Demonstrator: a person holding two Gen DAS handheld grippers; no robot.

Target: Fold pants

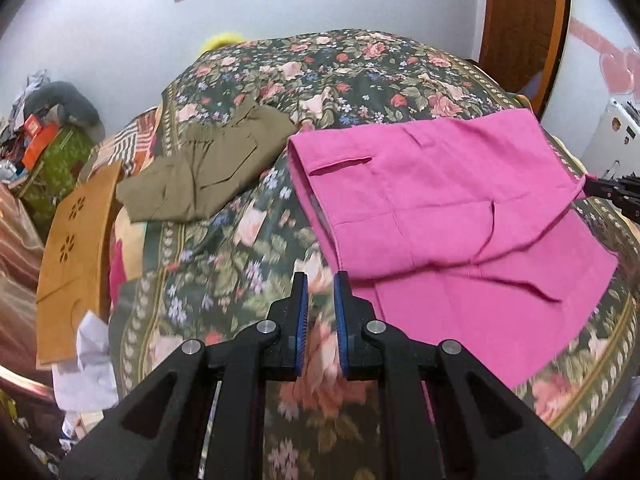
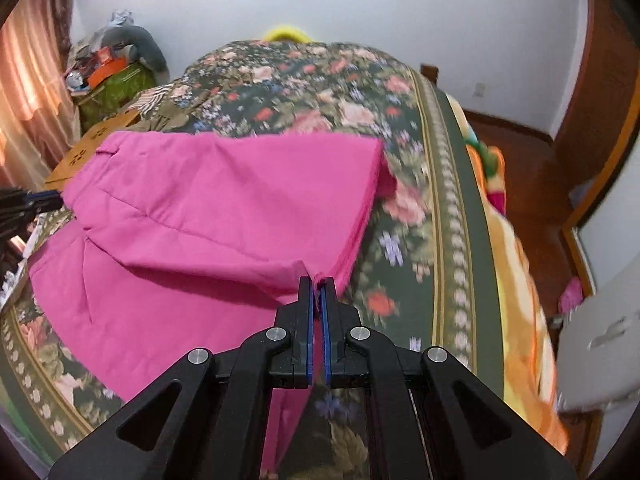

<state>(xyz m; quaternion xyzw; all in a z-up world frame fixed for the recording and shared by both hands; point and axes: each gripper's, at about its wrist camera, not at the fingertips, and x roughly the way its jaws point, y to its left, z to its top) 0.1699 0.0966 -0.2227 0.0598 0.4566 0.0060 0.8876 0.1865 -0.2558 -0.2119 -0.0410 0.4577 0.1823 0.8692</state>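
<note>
Bright pink pants point(image 1: 448, 216) on a dark green, rose-patterned bedspread point(image 1: 240, 248), beside seemingly olive-brown shorts point(image 1: 208, 176).

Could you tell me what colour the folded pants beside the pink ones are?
Olive green pants, clearest in the left wrist view.

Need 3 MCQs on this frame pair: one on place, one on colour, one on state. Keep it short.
1. In the left wrist view, the olive pants lie:
A) left of the pink pants, apart
B) on top of them
C) under them
2. The cloth in the right tongs is:
A) olive
B) blue
C) pink
3. The right tongs are:
A) wide open
B) shut on cloth
C) out of view

A: floral bedspread shows between the two.
C: a pink edge sits between them.
B: they pinch that edge.
</note>
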